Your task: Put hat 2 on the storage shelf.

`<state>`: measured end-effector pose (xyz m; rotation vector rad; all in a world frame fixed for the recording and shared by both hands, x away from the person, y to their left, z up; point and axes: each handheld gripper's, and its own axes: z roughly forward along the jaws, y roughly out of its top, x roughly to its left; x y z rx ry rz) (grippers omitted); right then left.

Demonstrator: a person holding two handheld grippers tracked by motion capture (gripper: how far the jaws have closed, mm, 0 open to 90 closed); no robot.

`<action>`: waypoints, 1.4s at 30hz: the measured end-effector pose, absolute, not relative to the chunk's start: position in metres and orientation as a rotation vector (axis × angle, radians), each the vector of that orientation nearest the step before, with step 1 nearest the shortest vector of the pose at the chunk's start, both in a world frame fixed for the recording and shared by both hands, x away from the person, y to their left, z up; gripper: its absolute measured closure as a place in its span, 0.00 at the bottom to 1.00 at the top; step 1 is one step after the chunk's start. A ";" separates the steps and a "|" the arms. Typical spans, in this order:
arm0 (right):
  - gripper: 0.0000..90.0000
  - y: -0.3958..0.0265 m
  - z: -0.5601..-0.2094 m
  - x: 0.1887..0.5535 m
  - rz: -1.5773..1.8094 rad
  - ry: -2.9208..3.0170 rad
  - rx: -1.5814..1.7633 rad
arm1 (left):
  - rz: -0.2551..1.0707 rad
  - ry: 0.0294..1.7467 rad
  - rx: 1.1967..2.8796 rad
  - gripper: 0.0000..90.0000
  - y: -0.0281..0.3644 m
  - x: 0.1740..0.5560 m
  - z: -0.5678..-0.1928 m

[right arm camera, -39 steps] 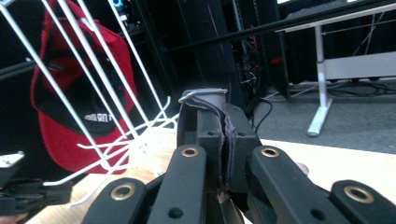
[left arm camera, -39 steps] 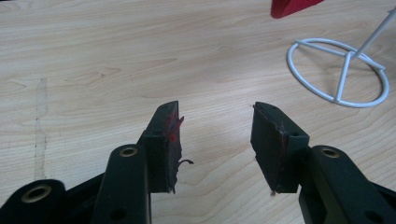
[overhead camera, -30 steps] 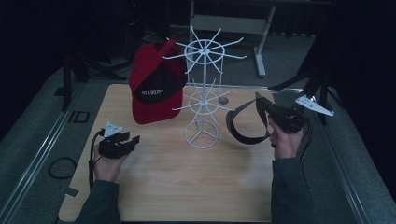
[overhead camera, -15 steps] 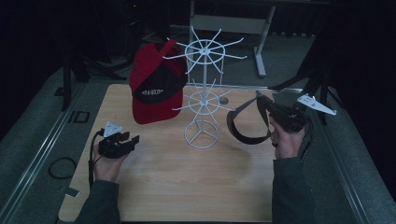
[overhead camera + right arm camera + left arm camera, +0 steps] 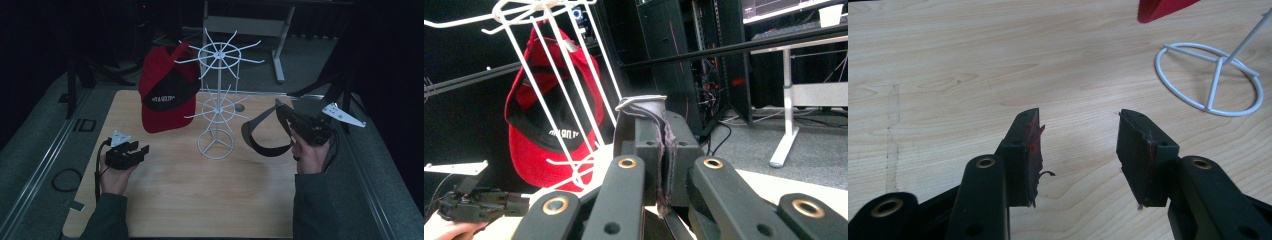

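black visor in right hand-held gripper beside white rack

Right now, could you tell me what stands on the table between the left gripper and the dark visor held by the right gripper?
In the high view, the white wire rack stands there.

Right tongs grip a dark visor beside the white rack.
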<state>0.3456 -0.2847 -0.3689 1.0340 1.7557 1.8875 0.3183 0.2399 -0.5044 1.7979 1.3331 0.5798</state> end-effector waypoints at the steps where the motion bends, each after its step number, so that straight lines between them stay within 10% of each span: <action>1: 0.97 -0.285 -0.368 0.344 1.887 1.756 1.031 | 0.579 1.333 1.798 0.59 0.240 0.318 -0.504; 42: 0.97 -0.263 -0.319 0.342 1.962 1.765 0.861 | 0.581 1.332 1.795 0.59 0.240 0.318 -0.504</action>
